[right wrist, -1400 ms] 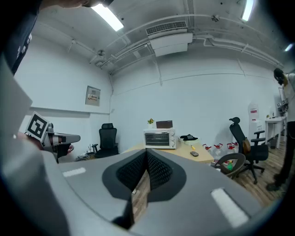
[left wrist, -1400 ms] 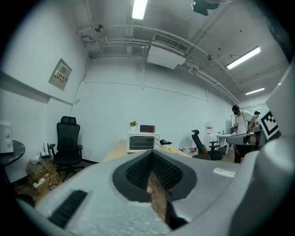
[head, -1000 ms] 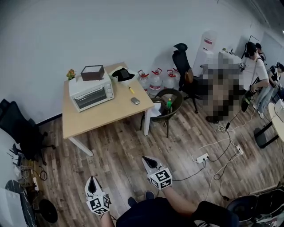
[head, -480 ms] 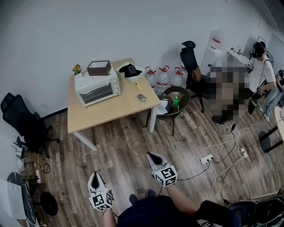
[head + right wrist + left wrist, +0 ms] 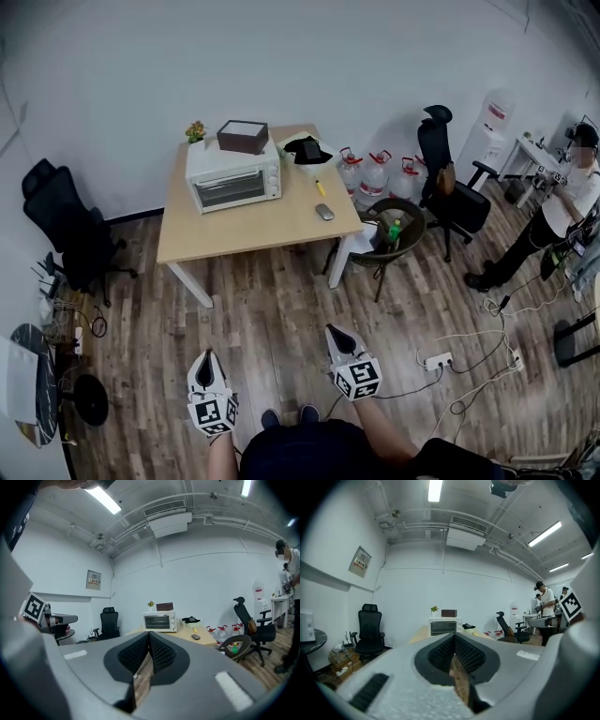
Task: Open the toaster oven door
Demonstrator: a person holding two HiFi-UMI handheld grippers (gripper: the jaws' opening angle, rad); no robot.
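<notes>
While both were carried low over the wooden floor (image 5: pixel 281 309), the left gripper (image 5: pixel 205 357) and right gripper (image 5: pixel 335 335) were recorded with jaws pressed together, nothing between them. Toaster oven (image 5: pixel 234 178): located well apart, ahead, at the desk's (image 5: pixel 262 230) rear, door seemingly closed. Risk judged: if the jaws were not parted, the handle could be missed and the oven shoved backward.

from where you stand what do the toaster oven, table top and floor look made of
Toaster oven: probably white painted metal, going by its smooth boxy casing; the dark door panel looks like glass. Table top: pale wood or laminate, matte and even in tone. Floor: brown planks with visible seams and grain, either wood or wood-look laminate.
</notes>
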